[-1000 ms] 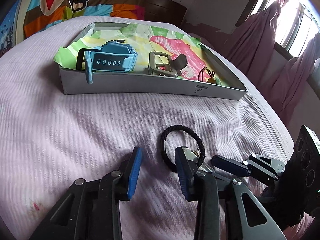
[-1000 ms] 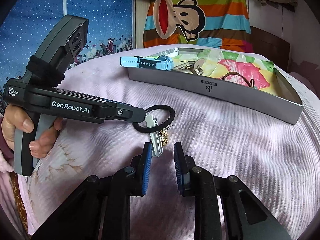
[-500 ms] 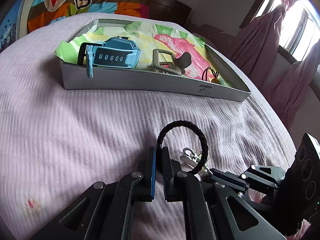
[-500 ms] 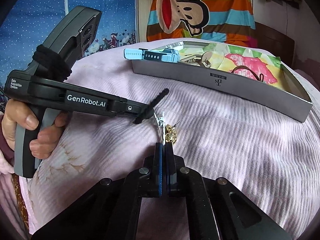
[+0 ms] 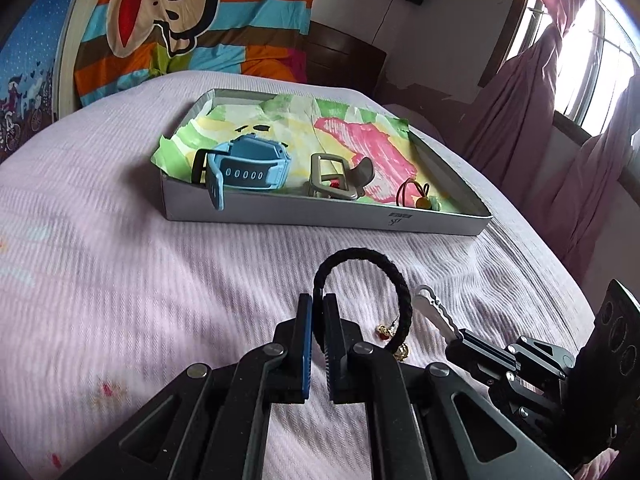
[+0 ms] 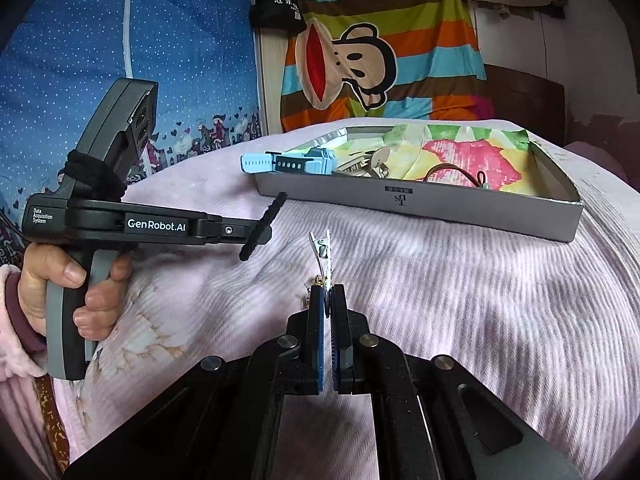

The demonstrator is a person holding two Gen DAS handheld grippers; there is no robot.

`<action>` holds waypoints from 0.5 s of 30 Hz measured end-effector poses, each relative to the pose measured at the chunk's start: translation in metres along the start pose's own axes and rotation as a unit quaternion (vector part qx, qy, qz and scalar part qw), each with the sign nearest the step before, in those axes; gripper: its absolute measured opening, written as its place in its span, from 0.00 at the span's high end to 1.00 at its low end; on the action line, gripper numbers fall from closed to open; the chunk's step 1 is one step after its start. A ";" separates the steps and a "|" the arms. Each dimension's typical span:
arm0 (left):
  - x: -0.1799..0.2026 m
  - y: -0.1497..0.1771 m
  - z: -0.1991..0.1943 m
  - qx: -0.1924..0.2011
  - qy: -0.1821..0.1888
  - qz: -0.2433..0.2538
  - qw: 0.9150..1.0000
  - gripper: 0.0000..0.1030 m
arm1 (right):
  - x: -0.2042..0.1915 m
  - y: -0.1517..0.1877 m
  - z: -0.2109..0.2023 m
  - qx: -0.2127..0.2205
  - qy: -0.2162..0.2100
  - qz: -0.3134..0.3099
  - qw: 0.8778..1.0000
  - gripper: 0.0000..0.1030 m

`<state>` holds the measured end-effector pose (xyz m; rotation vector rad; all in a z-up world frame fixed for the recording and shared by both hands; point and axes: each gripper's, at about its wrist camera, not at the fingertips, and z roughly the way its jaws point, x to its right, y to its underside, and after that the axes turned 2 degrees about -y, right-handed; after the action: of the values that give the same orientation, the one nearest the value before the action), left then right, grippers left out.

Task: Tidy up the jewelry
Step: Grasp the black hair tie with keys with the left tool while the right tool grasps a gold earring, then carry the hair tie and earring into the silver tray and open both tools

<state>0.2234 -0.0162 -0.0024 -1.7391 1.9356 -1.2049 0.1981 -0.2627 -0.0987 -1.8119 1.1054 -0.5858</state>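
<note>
Now that both have closed since a sec ago, L view: left gripper (image 5: pixel 316 316) fingers pinch the band (image 5: pixel 362 292), lifted off bed (image 5: pixel 120 280). R view: right gripper (image 6: pixel 327 304) fingers pinch the clip (image 6: pixel 322 252); box (image 6: pixel 420 200) ahead, so both look ready to carry over.

A black braided bracelet (image 5: pixel 362 284) carries small gold and red charms at its 5 o'clock end. The clip (image 6: pixel 322 250) is silver. Both grippers are black with blue pads (image 5: pixel 306 344). The bedspread (image 5: pixel 120 280) is pale lilac with fine ribbing. The box (image 5: pixel 320 216) is grey, lined with paper (image 5: pixel 352 140) blotched green, yellow and pink. Inside: a light-blue watch (image 5: pixel 250 166) (5 pale holes along its strap), a grey buckle (image 5: pixel 334 178), a brown cord (image 5: pixel 412 192). At 11 o'clock, a striped monkey cloth (image 5: pixel 192 24) in orange, green, blue and brown.
</note>
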 end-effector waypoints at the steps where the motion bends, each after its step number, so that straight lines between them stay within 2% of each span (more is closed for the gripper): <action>1: 0.003 -0.003 -0.002 0.004 -0.003 0.003 1.000 0.95 | 0.001 0.000 -0.001 0.003 0.002 0.002 1.000 0.97; 5: 0.011 -0.019 -0.007 0.025 -0.009 0.010 1.000 0.95 | 0.009 -0.007 -0.006 0.024 0.005 0.020 0.999 0.97; 10: 0.015 -0.050 -0.003 0.044 -0.026 -0.005 0.999 0.95 | 0.029 -0.032 -0.008 0.054 0.021 0.045 0.997 0.97; 15: 0.020 -0.077 0.019 0.037 -0.031 -0.025 0.999 0.95 | 0.052 -0.065 -0.003 0.066 0.058 0.054 0.995 0.97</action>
<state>0.2847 -0.0371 0.0472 -1.7755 1.8010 -1.2089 0.2500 -0.2973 -0.0434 -1.6110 1.2048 -0.6906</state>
